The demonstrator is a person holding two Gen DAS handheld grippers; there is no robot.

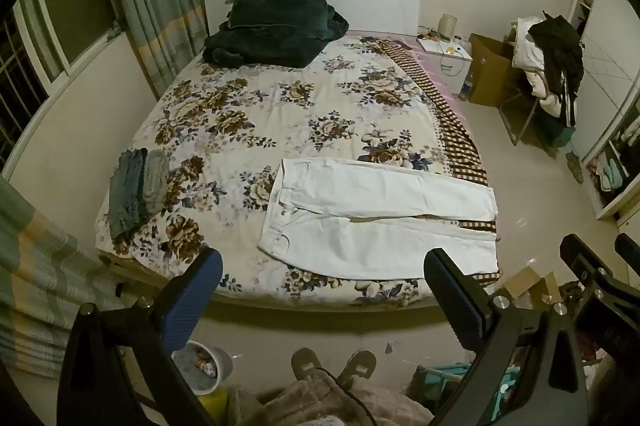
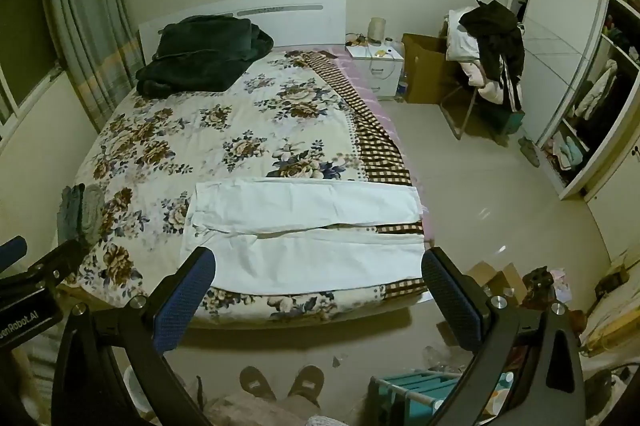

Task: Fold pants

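White pants lie flat on the near right part of the floral bed cover, waist to the left, legs running right to the bed's edge. They also show in the right wrist view. My left gripper is open and empty, held above the floor in front of the bed's near edge. My right gripper is open and empty too, at about the same height, short of the pants. The right gripper's body shows at the right edge of the left wrist view.
Folded grey clothes lie at the bed's near left. A dark green blanket lies by the headboard. A nightstand, cardboard box, clothes-laden chair and wardrobe stand on the right. Slippers and clutter are on the floor below.
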